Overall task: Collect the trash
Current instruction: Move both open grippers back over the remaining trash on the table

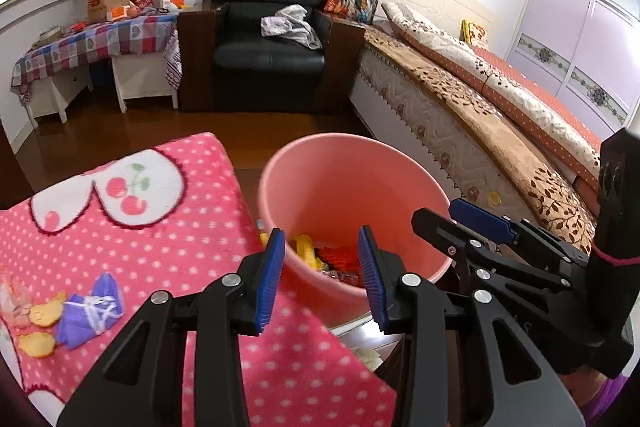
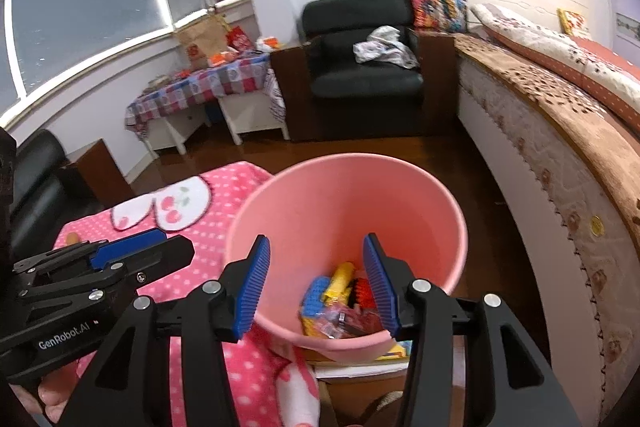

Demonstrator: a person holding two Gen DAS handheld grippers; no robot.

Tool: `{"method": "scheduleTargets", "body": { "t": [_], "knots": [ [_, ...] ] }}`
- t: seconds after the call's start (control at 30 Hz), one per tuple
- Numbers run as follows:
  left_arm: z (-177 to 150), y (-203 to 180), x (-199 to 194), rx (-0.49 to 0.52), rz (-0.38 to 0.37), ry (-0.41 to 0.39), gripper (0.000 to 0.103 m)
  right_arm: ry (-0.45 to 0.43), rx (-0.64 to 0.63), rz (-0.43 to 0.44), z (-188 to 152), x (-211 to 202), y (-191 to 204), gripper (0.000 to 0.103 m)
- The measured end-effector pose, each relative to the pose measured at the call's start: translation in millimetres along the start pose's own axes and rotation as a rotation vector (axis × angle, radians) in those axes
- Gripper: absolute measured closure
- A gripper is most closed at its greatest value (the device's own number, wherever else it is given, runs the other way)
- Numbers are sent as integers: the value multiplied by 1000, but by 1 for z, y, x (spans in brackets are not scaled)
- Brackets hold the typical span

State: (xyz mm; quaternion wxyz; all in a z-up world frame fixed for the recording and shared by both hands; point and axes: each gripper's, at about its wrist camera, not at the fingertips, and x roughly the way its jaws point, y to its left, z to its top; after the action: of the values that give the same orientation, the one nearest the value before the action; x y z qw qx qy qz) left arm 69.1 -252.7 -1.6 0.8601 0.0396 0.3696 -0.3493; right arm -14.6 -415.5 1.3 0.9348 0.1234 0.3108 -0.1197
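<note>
While both grippers hang over the pink bucket (image 2: 348, 211), neither one holds anything: the right gripper (image 2: 320, 283) has its blue pads (image 2: 252, 291) spread wide, with empty air between them and the bucket's mouth just below, and the left gripper (image 1: 320, 275) is spread just as wide, its pads (image 1: 270, 279) touching nothing. In the left wrist view the right gripper (image 1: 480, 223) shows beside the bucket's (image 1: 352, 187) right rim. Trash (image 2: 340, 303) lies in the bottom of the bucket, a jumble of yellow, blue and red wrappers. The bucket stands just beside a pink dotted blanket (image 1: 160, 227), where more trash waits near the left edge: a purple wrapper (image 1: 90, 311) touching some yellow pieces (image 1: 42, 327). Farther off stand a black armchair (image 1: 268, 39) and a bed (image 1: 480, 95).
</note>
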Motion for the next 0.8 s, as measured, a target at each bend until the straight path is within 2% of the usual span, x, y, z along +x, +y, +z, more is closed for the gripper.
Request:
{"method": "scheduleTargets", "body": {
  "t": [0.33, 0.53, 0.8],
  "knots": [
    [-22, 48, -44, -69, 101, -28, 65, 21, -94, 174, -6, 4, 63, 55],
    [-46, 94, -74, -133, 221, -40, 65, 86, -138, 265, -15, 23, 107, 55],
    [-81, 170, -112, -289, 369, -47, 65, 126, -245, 343, -25, 42, 163, 55]
  ]
}}
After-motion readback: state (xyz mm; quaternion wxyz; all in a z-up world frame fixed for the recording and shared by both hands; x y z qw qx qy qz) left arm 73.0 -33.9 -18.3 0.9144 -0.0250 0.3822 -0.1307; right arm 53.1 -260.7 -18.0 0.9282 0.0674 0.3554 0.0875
